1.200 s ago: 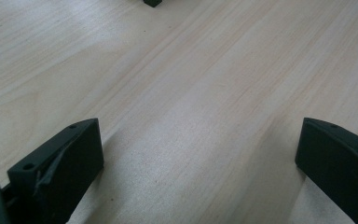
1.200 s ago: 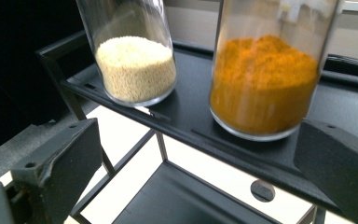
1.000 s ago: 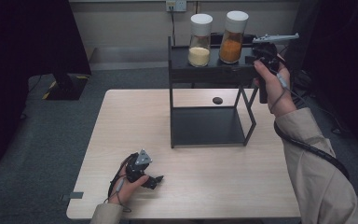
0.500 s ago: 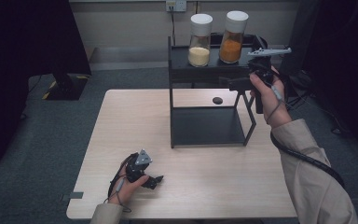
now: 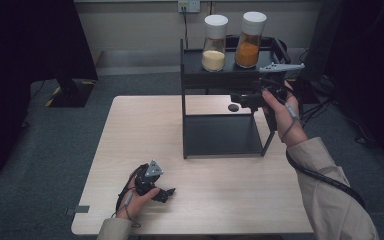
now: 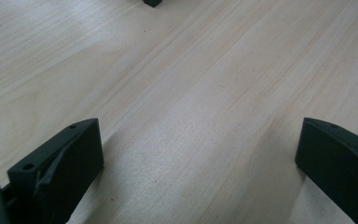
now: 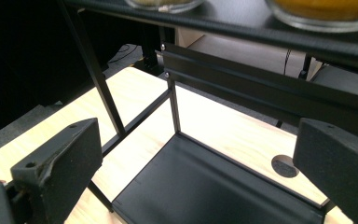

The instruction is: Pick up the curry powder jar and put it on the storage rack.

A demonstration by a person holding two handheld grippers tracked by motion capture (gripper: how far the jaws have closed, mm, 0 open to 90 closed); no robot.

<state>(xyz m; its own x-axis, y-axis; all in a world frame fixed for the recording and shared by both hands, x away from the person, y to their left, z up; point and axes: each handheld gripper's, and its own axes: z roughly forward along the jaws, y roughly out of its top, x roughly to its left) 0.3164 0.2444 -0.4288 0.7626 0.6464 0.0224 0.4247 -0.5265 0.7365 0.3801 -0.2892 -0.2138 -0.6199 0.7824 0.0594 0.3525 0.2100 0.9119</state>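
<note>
Plainly, pale wooden table (image 5: 130, 135), grey carpet (image 5: 55, 145).

Both arms wear beige sleeves, the right sleeve (image 5: 332, 192) loose and creased. Each hand carries a black gripper: the left gripper (image 5: 166, 194) and the right gripper (image 5: 240, 99) each bear a grey three-cornered plate on top. A thick black cable (image 5: 325, 177) lies along the right sleeve. Up close, the jaws are blocky matte-black wedges with small round screw holes near their tips.
</note>
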